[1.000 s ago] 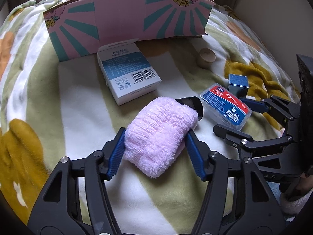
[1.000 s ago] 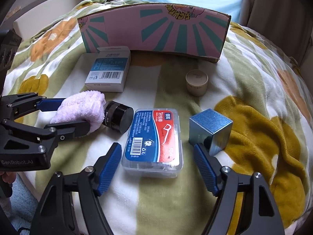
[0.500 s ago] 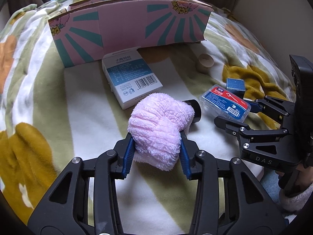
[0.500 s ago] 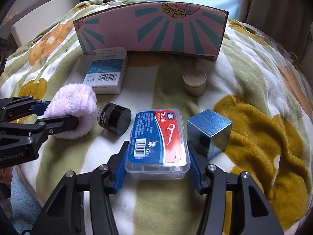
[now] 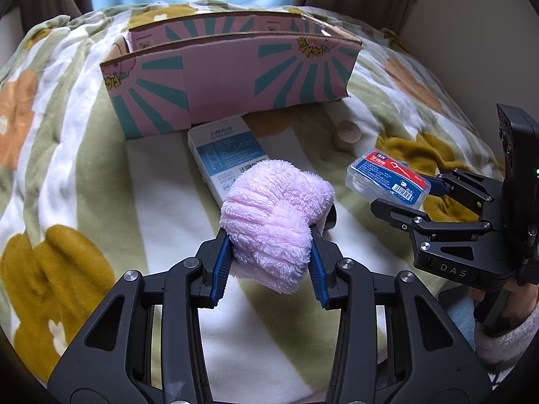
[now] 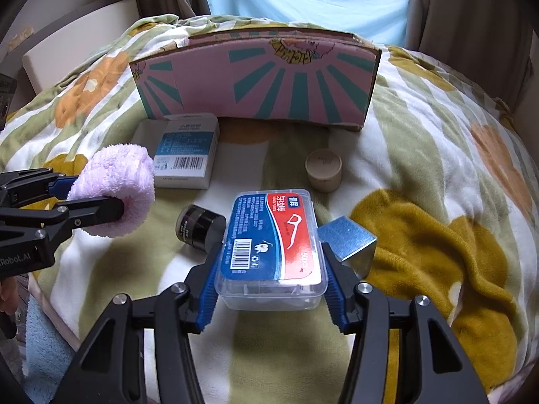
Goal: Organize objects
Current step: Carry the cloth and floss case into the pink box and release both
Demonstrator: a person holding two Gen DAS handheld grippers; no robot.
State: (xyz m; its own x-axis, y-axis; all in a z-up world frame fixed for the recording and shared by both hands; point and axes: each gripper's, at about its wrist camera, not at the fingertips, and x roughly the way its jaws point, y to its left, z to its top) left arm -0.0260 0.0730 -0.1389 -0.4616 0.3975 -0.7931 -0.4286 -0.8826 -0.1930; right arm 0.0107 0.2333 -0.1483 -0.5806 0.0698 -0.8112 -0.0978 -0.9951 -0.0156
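The left gripper (image 5: 271,262) fingers clench a fluffy pink cloth (image 5: 274,215), tilted downward above the blanket (image 5: 161,202). The right gripper (image 6: 271,289) fingers grasp a clear floss box (image 6: 273,245) with a blue and red label, likewise angled down. Behind both stands a pink cardboard box (image 6: 256,84), with curtains beyond the flowered blanket.

One carton (image 6: 259,80) — two boxes (image 6: 187,149), two jars (image 6: 323,170).
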